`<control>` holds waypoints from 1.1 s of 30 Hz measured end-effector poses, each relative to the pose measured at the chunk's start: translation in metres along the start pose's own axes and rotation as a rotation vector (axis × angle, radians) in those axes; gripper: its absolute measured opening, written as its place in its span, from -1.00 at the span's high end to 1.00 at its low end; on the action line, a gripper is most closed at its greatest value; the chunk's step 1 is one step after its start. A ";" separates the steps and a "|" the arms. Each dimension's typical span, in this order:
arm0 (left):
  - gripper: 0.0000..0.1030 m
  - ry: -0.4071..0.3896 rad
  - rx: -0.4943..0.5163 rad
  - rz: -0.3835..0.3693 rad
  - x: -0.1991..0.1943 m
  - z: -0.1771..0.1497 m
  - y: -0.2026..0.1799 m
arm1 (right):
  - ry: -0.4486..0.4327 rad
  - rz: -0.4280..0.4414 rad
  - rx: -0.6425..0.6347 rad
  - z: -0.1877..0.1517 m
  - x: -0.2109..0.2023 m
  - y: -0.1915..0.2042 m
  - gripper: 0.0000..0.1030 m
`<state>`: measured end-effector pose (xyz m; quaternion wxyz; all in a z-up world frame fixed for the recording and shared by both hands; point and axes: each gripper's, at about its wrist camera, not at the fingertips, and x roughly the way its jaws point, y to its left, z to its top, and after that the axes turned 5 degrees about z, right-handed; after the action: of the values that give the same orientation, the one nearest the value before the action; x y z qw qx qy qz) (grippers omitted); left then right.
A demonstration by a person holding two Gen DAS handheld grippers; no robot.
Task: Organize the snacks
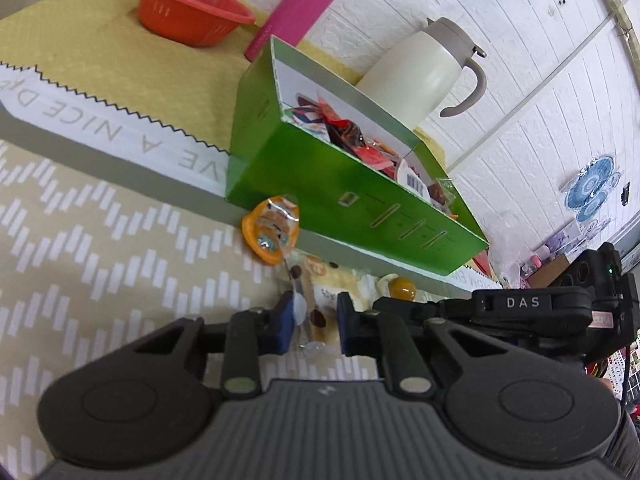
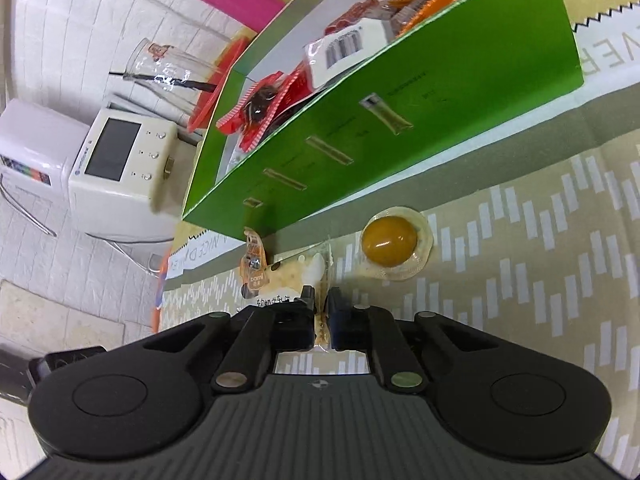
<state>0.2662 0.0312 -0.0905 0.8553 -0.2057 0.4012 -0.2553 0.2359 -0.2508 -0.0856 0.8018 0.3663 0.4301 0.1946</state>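
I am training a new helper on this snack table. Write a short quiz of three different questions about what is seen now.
1. True or false: the green cardboard box already holds snacks.
2. Which thing lies between the fingers of the left gripper?
A. the cream snack packet with brown dots
B. a pink bottle
C. a white jug
3. Fill in with inside or outside: the round clear cup of yellow jelly lies ___ the green cardboard box.

Key: 1 true; 2 A; 3 outside.
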 end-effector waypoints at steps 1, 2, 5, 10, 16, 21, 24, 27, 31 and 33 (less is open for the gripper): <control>0.79 -0.002 0.004 0.000 -0.002 -0.001 -0.001 | -0.004 -0.007 -0.021 -0.002 0.000 0.004 0.79; 0.80 -0.004 0.013 0.001 -0.004 -0.001 -0.003 | -0.008 -0.013 -0.036 -0.004 -0.001 0.006 0.80; 0.85 -0.025 0.024 -0.011 -0.016 0.000 -0.007 | -0.026 -0.011 -0.068 -0.008 -0.008 0.012 0.82; 0.87 -0.060 0.068 -0.025 -0.036 0.003 -0.025 | -0.064 0.009 -0.097 -0.011 -0.021 0.025 0.85; 0.87 -0.078 0.109 -0.023 -0.046 0.003 -0.044 | -0.105 0.054 -0.047 -0.011 -0.034 0.022 0.86; 0.87 -0.082 0.121 -0.043 -0.046 0.012 -0.054 | -0.143 0.098 0.004 -0.007 -0.040 0.015 0.87; 0.87 -0.084 0.139 -0.041 -0.043 0.015 -0.060 | -0.159 0.105 0.017 -0.006 -0.043 0.015 0.87; 0.87 -0.086 0.146 -0.047 -0.040 0.020 -0.065 | -0.188 0.118 0.028 -0.003 -0.049 0.013 0.87; 0.87 -0.100 0.186 -0.043 -0.032 0.035 -0.077 | -0.235 0.124 0.025 0.009 -0.056 0.015 0.87; 0.87 -0.104 0.209 -0.040 -0.025 0.044 -0.084 | -0.253 0.117 0.022 0.018 -0.057 0.017 0.87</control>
<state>0.2648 -0.0133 -0.0029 0.8865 -0.1365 0.3232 -0.3016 0.2190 -0.2833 -0.0350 0.8329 0.4213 0.3056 0.1883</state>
